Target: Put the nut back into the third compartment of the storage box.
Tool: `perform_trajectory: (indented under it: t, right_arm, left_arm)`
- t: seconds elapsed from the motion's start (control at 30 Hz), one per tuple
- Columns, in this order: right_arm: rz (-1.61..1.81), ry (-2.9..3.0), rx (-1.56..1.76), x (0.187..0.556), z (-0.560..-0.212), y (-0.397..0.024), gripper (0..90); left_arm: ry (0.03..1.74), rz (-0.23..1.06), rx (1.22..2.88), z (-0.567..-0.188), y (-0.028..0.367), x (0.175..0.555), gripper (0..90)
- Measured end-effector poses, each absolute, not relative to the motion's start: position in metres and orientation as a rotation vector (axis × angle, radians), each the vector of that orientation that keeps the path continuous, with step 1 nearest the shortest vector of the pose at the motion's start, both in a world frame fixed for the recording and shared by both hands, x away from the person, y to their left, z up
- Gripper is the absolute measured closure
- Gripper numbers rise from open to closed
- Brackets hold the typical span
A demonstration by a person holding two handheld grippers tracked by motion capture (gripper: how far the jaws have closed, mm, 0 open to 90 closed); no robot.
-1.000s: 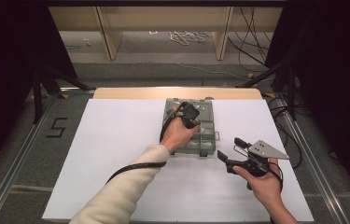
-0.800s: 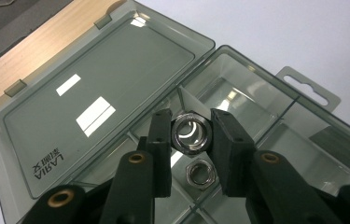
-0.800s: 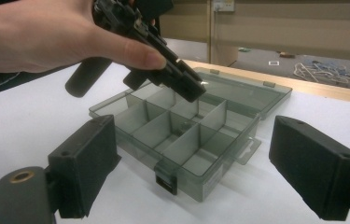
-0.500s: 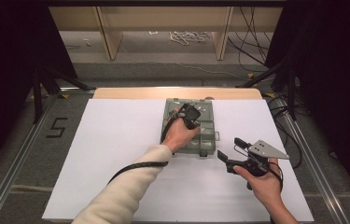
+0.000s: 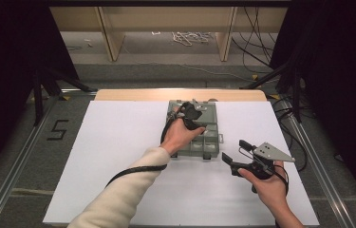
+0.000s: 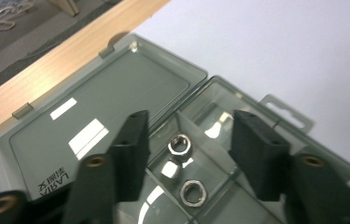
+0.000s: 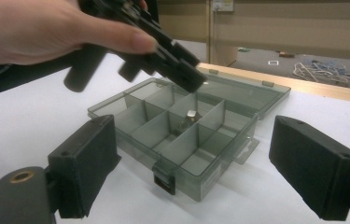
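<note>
Left gripper (image 5: 199, 116) jaws just opened, empty, above nuts (image 6: 179, 144) in the box (image 5: 211, 142). Right gripper (image 5: 236, 153) waits wide; a skewed descent could strike a divider

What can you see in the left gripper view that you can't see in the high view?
Left gripper view: three metal nuts lying in one compartment, and a label on the open lid. High view: both hands, with the right gripper beside the box, and the floor cables. Both: the grey compartment box on the white table, under the left gripper, its jaws just opened.
</note>
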State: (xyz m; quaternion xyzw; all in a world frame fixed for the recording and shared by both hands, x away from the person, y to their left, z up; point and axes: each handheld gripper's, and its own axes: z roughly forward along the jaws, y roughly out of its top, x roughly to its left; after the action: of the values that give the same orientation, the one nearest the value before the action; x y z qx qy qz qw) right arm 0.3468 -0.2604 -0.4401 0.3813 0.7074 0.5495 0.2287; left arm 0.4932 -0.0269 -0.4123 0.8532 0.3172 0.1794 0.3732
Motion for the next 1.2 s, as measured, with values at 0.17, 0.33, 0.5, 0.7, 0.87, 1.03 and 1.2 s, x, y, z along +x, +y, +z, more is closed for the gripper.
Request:
perform_trajectory:
  t: [0.17, 0.33, 0.5, 0.7, 0.87, 1.03, 1.2]
  right_arm:
    - [1.508, 1.945, 1.053, 0.347, -0.441, -0.261, 15.9]
    - [1.506, 1.947, 1.051, 0.347, -0.440, -0.260, 15.9]
    - [1.504, 1.953, 1.052, 0.347, -0.441, -0.260, 15.9]
    - [1.501, 1.948, 1.054, 0.347, -0.440, -0.260, 15.9]
    - [1.497, 1.948, 1.054, 0.347, -0.440, -0.260, 15.9]
    - [1.521, 1.941, 1.073, 0.348, -0.441, -0.260, 15.9]
    - [1.491, 1.945, 1.074, 0.348, -0.440, -0.263, 15.9]
  left_arm:
    - [0.769, 0.475, 2.169, -0.404, -0.009, 0.477, 23.9]
    - [0.751, 0.497, 2.122, -0.399, 0.013, 0.459, 20.7]
    - [0.754, 0.467, 2.081, -0.400, 0.031, 0.445, 19.9]
    - [0.764, 0.407, 2.024, -0.408, 0.060, 0.418, 19.8]
    - [0.806, 0.427, 1.983, -0.415, 0.090, 0.394, 19.8]
    - [0.839, 0.452, 1.927, -0.423, 0.110, 0.373, 19.9]
    - [0.865, 0.443, 1.918, -0.434, 0.128, 0.351, 20.4]
